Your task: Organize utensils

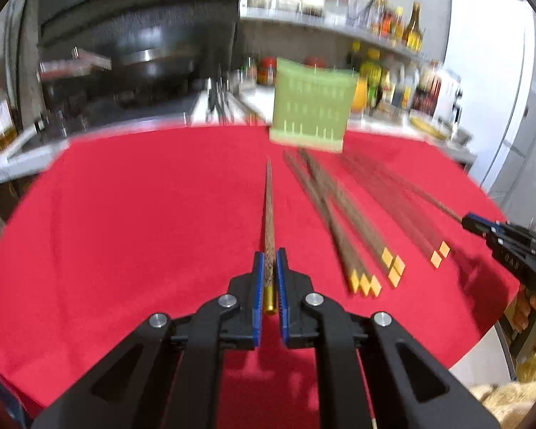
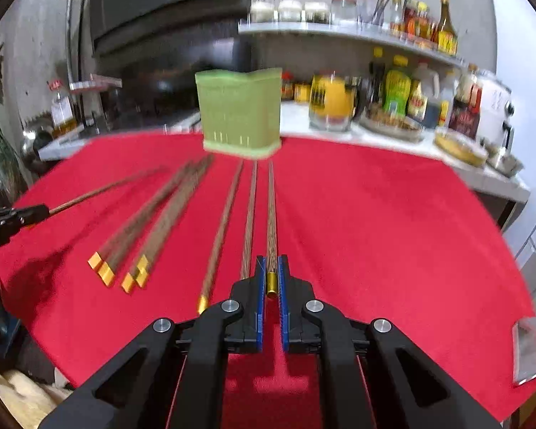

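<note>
each gripper's fingers clamp one chopstick by its gold-capped end: left gripper [image 1: 269, 268], right gripper [image 2: 272, 268]. loose chopsticks [image 2: 153, 228] lie on the red-clothed counter [image 2: 375, 232], green utensil holder [image 2: 240, 114] at its far edge.

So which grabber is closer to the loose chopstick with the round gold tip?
Right. The right gripper is just right of the loose chopstick, almost alongside it. The left gripper is far off to its left, past the square-ended bundles.
</note>
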The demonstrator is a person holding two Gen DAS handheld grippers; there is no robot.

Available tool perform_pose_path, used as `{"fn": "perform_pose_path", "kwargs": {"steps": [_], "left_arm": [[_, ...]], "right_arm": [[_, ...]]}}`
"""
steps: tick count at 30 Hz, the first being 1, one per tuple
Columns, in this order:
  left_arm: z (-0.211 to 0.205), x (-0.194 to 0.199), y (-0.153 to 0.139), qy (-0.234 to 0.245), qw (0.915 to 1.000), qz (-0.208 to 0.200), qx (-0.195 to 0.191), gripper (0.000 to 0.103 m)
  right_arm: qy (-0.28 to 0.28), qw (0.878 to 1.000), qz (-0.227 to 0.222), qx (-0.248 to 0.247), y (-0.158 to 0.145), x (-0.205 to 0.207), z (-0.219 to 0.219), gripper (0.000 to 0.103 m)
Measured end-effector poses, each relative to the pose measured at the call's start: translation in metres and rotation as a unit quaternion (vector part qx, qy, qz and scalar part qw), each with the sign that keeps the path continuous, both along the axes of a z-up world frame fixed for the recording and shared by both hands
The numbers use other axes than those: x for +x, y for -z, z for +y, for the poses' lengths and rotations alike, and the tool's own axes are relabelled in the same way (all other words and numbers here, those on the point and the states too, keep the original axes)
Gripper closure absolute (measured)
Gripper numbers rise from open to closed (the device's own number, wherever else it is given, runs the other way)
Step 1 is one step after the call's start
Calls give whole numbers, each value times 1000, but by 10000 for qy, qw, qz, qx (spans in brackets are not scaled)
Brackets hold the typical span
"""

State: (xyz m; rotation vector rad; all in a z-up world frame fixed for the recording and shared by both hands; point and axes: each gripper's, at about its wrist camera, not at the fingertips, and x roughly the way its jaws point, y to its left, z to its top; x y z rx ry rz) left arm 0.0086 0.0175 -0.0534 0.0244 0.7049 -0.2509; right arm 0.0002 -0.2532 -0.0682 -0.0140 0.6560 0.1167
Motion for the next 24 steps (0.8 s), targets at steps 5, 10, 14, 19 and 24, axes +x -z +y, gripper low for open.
{"fn": "perform_pose_path", "kwargs": {"steps": [5, 10, 14, 19, 24], "left_arm": [[5, -4, -63, 14, 9948, -999, -198, 96], [8, -2, -105, 19, 9870, -1583, -287, 96], [8, 6, -116, 28, 9848, -1706, -327, 96], [12, 18, -119, -23, 9844, -1710, -420, 96], [8, 28, -116, -72, 9847, -1731, -192, 96]], "right_arm": [[-42, 9973, -714, 149, -65, -8, -3, 96], [-29, 9931, -1145, 265, -117, 1, -7, 96], [33, 9920, -1242, 217, -140, 12, -8, 96], [52, 9929, -1156, 272, -148, 34, -11, 96], [153, 9932, -1143, 167, -148, 58, -9, 95]]}}
